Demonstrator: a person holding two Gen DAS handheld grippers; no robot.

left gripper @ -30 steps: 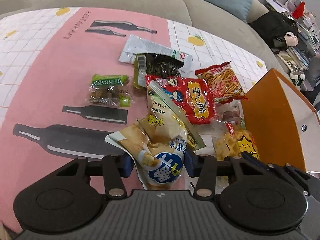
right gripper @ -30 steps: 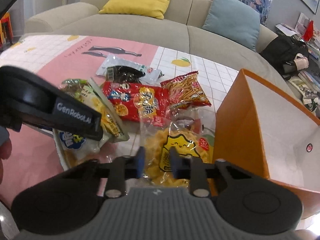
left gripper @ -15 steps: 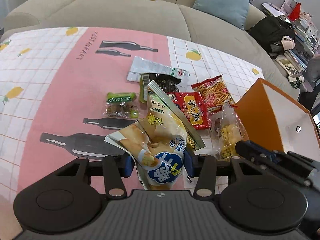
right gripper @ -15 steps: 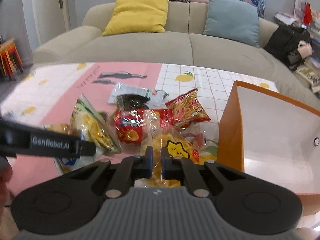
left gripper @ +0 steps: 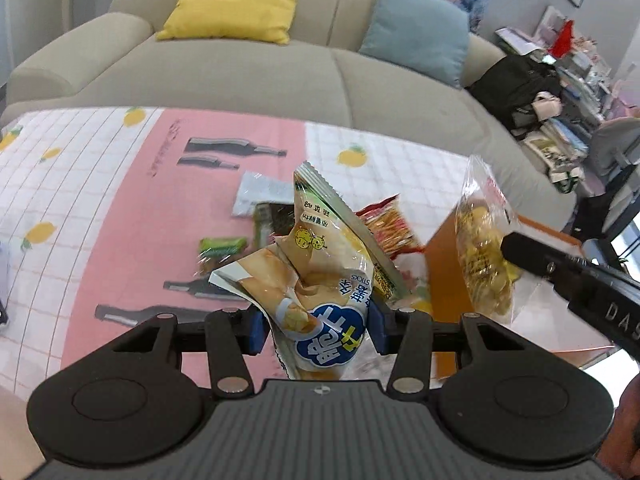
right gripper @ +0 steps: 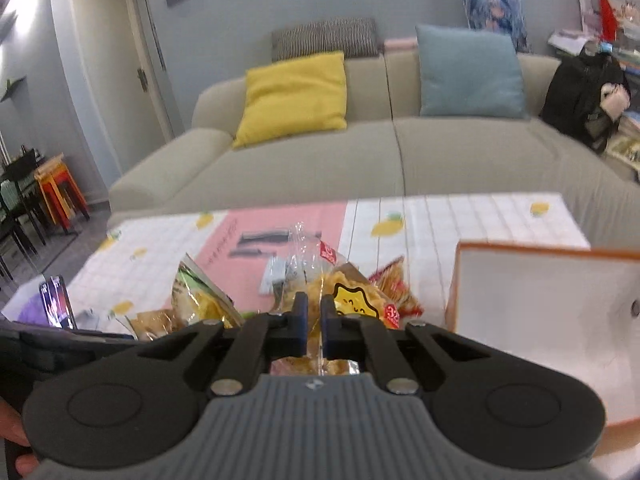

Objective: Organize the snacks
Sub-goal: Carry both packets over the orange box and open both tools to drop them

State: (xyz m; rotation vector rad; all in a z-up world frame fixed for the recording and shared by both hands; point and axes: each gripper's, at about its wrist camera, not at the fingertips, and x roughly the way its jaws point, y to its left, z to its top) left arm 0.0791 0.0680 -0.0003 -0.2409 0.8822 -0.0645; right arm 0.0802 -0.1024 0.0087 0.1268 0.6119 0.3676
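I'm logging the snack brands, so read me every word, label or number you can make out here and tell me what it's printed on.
"STICKS": on the yellow and white snack bag clamped in the left gripper.
"DAS": on the black arm of the right gripper, cut off at the frame edge.
Chinese characters on that bag and on the clear bag of yellow puffs: not legible enough to quote.
Pink tablecloth lettering: too small to read.

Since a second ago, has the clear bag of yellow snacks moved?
Yes. The clear bag, pinched in the right gripper, has lifted off the tablecloth and now hangs in front of the orange box.
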